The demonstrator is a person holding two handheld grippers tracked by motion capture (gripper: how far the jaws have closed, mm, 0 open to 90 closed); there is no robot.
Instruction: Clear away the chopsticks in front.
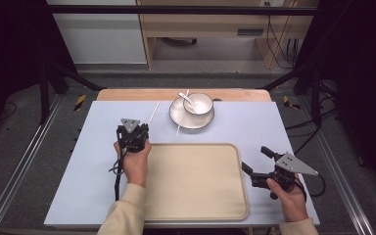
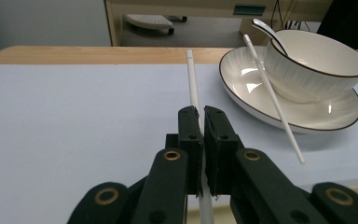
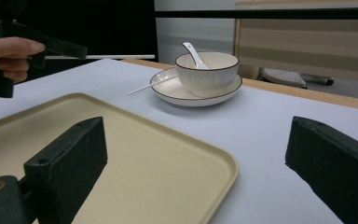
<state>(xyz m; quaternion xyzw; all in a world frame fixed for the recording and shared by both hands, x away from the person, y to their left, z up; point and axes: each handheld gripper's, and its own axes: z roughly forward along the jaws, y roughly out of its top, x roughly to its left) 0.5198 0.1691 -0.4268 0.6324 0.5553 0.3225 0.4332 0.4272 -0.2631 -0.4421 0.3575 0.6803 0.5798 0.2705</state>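
Observation:
My left gripper (image 1: 141, 130) (image 2: 201, 115) hovers over the pale blue mat, left of the tray, shut on a white chopstick (image 1: 152, 113) (image 2: 193, 84) that points away toward the table's far edge. A second white chopstick (image 1: 180, 122) (image 2: 274, 100) leans on the rim of a white plate (image 1: 178, 116) (image 2: 247, 88). On that plate stands a white bowl (image 1: 199, 104) (image 2: 317, 63) with a white spoon (image 1: 186, 98) (image 2: 265, 29) in it. My right gripper (image 1: 257, 160) (image 3: 198, 140) stands open at the tray's right edge, nothing between its jaws.
A large beige tray (image 1: 196, 178) (image 3: 135, 158) lies bare at the near middle of the mat (image 1: 254, 125). A strip of wooden tabletop (image 1: 127, 94) runs along the far edge. The right gripper view also shows the plate (image 3: 186, 98), bowl (image 3: 207, 70) and the left gripper (image 3: 51, 46).

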